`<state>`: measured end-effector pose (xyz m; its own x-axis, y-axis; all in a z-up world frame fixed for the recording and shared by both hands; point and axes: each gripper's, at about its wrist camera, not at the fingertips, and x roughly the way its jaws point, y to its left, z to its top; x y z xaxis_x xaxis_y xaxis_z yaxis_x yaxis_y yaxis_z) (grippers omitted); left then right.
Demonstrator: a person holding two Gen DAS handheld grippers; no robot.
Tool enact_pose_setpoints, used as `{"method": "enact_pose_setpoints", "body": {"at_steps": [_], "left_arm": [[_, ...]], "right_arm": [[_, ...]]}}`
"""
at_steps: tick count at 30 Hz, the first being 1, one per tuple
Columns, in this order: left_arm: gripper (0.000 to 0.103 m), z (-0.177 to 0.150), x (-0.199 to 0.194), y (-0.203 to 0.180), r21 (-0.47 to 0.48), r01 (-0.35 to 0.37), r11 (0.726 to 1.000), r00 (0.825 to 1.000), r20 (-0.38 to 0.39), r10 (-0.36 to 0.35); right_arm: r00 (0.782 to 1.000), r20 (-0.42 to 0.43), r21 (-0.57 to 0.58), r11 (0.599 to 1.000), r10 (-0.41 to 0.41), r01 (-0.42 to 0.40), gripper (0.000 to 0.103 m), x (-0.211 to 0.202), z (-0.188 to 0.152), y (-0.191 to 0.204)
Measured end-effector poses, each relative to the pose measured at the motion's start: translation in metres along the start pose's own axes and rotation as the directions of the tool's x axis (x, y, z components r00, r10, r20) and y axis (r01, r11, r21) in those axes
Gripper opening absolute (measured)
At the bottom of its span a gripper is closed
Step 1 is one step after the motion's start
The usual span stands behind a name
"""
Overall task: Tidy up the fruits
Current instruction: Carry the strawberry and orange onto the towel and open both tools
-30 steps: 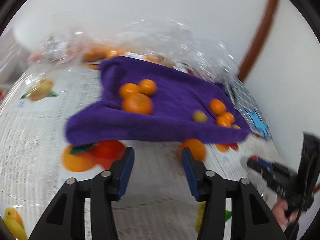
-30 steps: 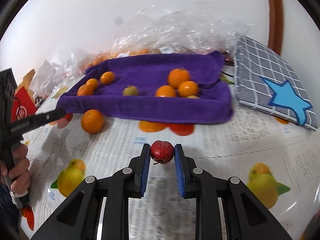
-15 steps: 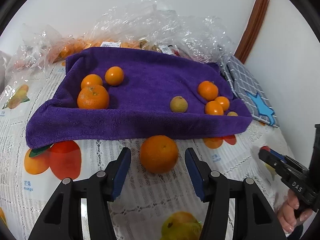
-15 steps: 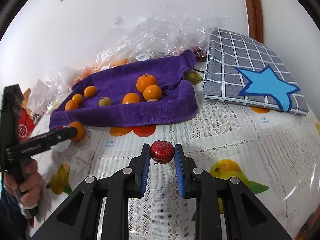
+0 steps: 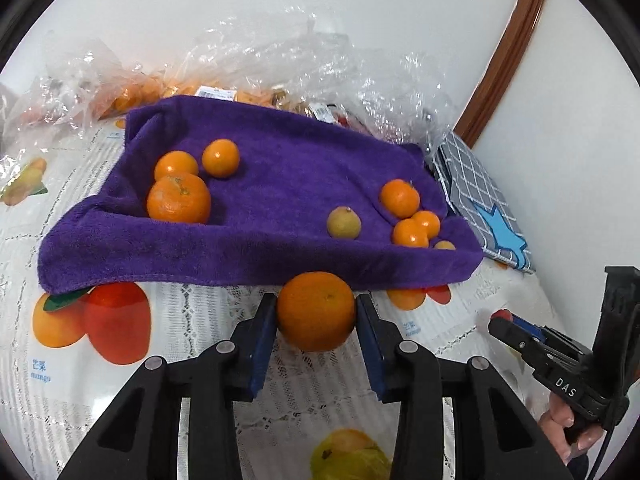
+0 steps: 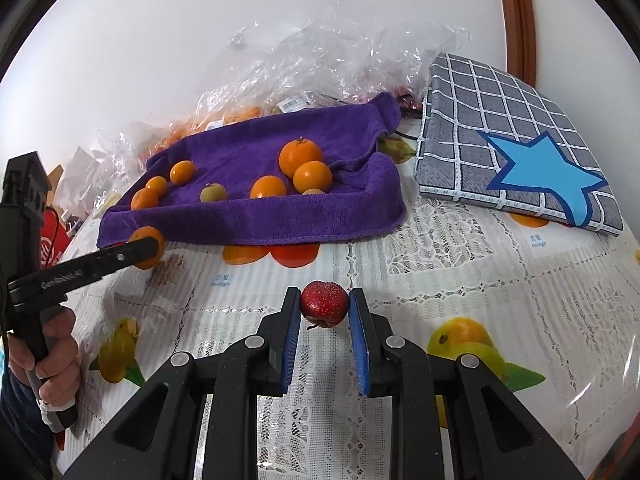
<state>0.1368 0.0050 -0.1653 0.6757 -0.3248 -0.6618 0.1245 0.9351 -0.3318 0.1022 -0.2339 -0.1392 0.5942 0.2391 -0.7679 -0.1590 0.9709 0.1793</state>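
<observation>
Orange [image 5: 316, 311]: left wrist view, clamped between left gripper [image 5: 316, 320] pads, on tablecloth [image 5: 200, 320] at purple towel's [image 5: 280, 184] 6 o'clock edge. Small red fruit [image 6: 324, 305]: right wrist view, pinched by right gripper [image 6: 324, 316]; towel at 11 o'clock, checked cushion [image 6: 512, 148] at 1 o'clock.
</observation>
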Motion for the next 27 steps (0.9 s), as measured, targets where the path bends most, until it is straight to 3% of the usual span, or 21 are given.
{"method": "enact_pose_setpoints", "body": {"at_steps": [7, 15, 27], "left_arm": [[0.037, 0.005, -0.029, 0.015, -0.011, -0.036, 0.999, 0.999, 0.037, 0.037], [0.037, 0.052, -0.053, 0.045, -0.059, -0.095, 0.994, 0.989, 0.107, 0.101], [0.037, 0.103, -0.017, 0.060, -0.078, -0.132, 0.988, 0.986, 0.090, 0.139]], "right_arm": [[1.000, 0.010, 0.019, 1.000, -0.007, 0.007, 0.024, -0.004, 0.010, 0.002], [0.996, 0.078, -0.017, 0.999, 0.041, -0.039, 0.024, -0.006, 0.065, 0.029], [0.997, 0.002, -0.077, 0.994, 0.081, -0.080, 0.024, 0.071, 0.116, 0.059]]}}
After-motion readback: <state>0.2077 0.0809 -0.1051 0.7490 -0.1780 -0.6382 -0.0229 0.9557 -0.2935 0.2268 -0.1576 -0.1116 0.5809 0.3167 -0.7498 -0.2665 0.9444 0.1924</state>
